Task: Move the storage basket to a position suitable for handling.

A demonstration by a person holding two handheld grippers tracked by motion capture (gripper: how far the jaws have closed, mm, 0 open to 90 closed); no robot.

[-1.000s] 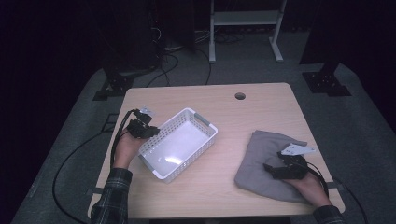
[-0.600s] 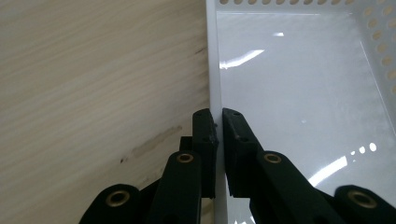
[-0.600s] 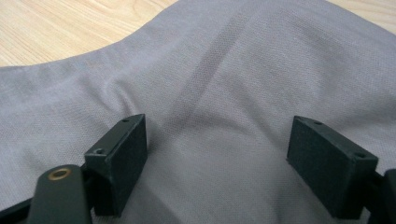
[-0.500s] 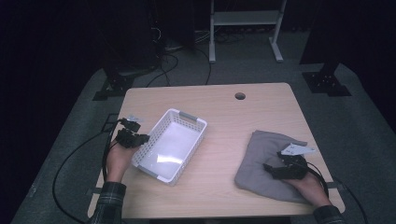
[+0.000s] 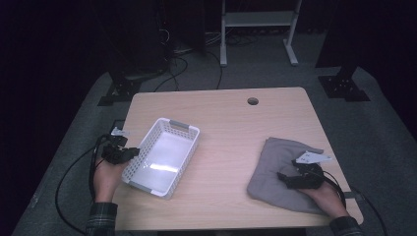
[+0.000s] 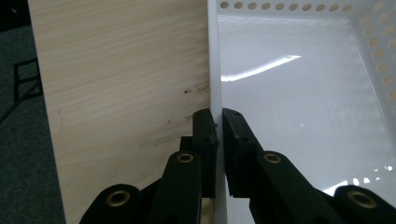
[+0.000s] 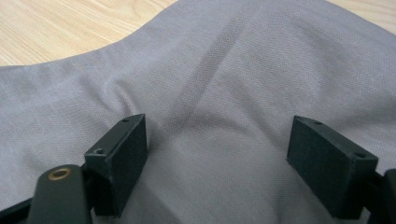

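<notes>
The left gripper (image 6: 217,128) is clamped on the basket (image 5: 162,157) wall at the table (image 5: 226,123) left edge; drag it level and slowly, so the thin rim doesn't slip or tip; the right gripper (image 7: 217,161) rests spread wide over the grey cloth (image 5: 280,172), gripping nothing. The left gripper view reveals the pinch; the high view, the basket's skew.

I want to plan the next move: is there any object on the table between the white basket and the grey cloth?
Nothing visible: bare table lies between the white basket and the grey cloth.
</notes>
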